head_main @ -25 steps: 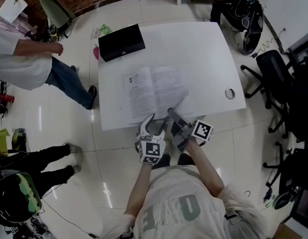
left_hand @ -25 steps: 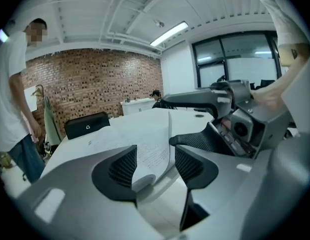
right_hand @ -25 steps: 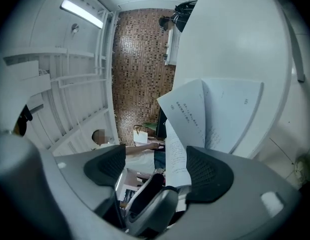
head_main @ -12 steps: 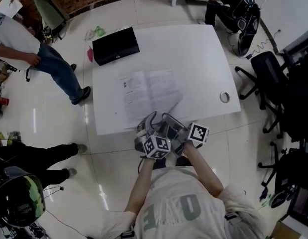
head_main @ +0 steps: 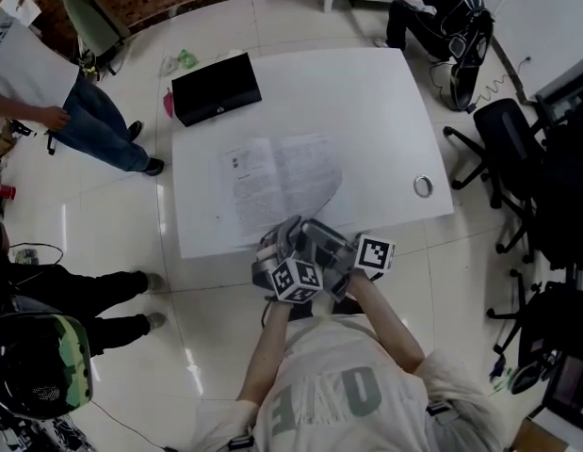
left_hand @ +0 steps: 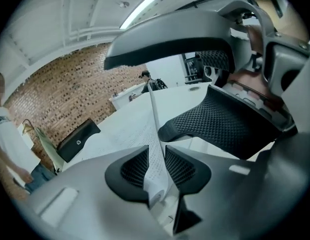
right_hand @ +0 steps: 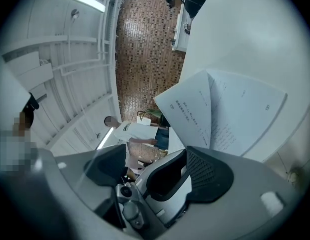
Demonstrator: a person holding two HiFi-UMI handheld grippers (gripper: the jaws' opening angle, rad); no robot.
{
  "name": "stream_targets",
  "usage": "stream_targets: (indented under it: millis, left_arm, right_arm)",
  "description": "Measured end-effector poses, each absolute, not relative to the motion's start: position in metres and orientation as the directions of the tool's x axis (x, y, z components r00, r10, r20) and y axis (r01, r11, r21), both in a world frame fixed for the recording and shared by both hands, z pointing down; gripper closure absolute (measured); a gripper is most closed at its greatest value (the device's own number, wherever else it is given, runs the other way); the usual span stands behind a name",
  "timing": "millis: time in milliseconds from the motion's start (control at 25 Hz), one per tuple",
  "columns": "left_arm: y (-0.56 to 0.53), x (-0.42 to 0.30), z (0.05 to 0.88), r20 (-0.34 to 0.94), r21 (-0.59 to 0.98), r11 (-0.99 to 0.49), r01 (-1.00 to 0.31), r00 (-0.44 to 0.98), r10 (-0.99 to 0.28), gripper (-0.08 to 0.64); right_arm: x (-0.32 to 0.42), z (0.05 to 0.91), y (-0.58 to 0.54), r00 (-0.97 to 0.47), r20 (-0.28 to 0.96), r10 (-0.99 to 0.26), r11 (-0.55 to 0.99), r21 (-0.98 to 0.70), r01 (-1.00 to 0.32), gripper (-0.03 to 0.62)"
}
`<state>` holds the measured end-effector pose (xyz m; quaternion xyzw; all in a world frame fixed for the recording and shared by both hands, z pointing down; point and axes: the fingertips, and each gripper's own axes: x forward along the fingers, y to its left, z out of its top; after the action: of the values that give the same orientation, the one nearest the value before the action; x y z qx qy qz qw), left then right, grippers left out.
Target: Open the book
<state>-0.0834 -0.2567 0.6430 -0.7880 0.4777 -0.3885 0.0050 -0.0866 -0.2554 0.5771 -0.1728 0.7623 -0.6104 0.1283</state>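
The book (head_main: 277, 182) lies open on the white table (head_main: 385, 111), its near right page curling up toward me. My left gripper (head_main: 283, 240) sits at the table's front edge. In the left gripper view that thin page (left_hand: 153, 134) stands on edge between my left gripper's (left_hand: 157, 166) closing jaws, and a narrow gap still shows beside it. My right gripper (head_main: 321, 240) is close beside the left one and wide open. Its ribbed pad (left_hand: 220, 129) hangs just above the left jaws. In the right gripper view the lifted pages (right_hand: 230, 114) fan beyond my right gripper (right_hand: 157, 179), whose jaws hold nothing.
A black case (head_main: 216, 88) lies at the table's far left corner and a small ring (head_main: 423, 186) near its right edge. People stand at the left (head_main: 46, 73) and sit at the far end (head_main: 442, 8). Office chairs (head_main: 517, 130) crowd the right side.
My left gripper has rolled and shifted in beside the right one, onto the lifted page edge, and its jaws have narrowed. The bystander at the left has stepped further away.
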Motion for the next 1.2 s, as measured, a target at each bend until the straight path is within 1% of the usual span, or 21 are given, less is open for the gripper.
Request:
stream_targets:
  millis: [160, 240, 360, 520, 680, 800, 920, 960, 1000, 1080, 1200]
  left_arm:
    - [-0.257, -0.075, 0.644, 0.63, -0.388, -0.601, -0.699, 0.275, -0.727, 0.529]
    - [-0.258, -0.075, 0.642, 0.626, -0.361, -0.587, -0.725, 0.278, -0.728, 0.537]
    - [-0.257, -0.081, 0.634, 0.59, -0.279, -0.519, -0.808, 0.282, -0.756, 0.537]
    - [-0.255, -0.09, 0.626, 0.524, -0.184, -0.428, -0.885, 0.28, -0.804, 0.537]
    - [-0.253, -0.11, 0.62, 0.43, 0.024, -0.287, -0.958, 0.269, -0.862, 0.537]
    - [-0.249, -0.123, 0.619, 0.399, 0.105, -0.219, -0.97, 0.243, -0.884, 0.537]
    - [-0.244, -0.13, 0.612, 0.358, 0.17, -0.161, -0.972, 0.213, -0.909, 0.537]
    - [-0.242, -0.134, 0.612, 0.34, 0.213, -0.131, -0.968, 0.199, -0.919, 0.537]
    - [-0.239, -0.138, 0.614, 0.323, 0.258, -0.099, -0.961, 0.183, -0.929, 0.537]
    - [-0.233, -0.148, 0.618, 0.3, 0.314, -0.048, -0.948, 0.147, -0.942, 0.537]
    - [-0.226, -0.161, 0.622, 0.287, 0.328, -0.009, -0.945, 0.109, -0.952, 0.537]
  right_arm:
    - [-0.089, 0.572, -0.253, -0.922, -0.01, -0.387, 0.208, -0.975, -0.077, 0.222]
    - [-0.091, 0.563, -0.254, -0.924, -0.035, -0.381, 0.23, -0.971, -0.058, 0.222]
    - [-0.091, 0.549, -0.253, -0.927, -0.051, -0.371, 0.28, -0.958, -0.059, 0.222]
    - [-0.084, 0.546, -0.248, -0.936, 0.005, -0.353, 0.392, -0.907, -0.152, 0.227]
    - [-0.076, 0.54, -0.248, -0.921, 0.035, -0.388, 0.501, -0.831, -0.242, 0.3]
    - [-0.066, 0.544, -0.258, -0.893, 0.076, -0.444, 0.521, -0.789, -0.326, 0.375]
    - [-0.054, 0.558, -0.269, -0.841, 0.146, -0.521, 0.523, -0.724, -0.45, 0.486]
    - [-0.049, 0.565, -0.272, -0.816, 0.181, -0.549, 0.526, -0.684, -0.505, 0.547]
    - [-0.045, 0.574, -0.274, -0.791, 0.218, -0.572, 0.53, -0.637, -0.56, 0.588]
    - [-0.042, 0.592, -0.277, -0.745, 0.289, -0.601, 0.54, -0.54, -0.645, 0.588]
    - [-0.044, 0.616, -0.277, -0.693, 0.371, -0.618, 0.542, -0.438, -0.718, 0.588]
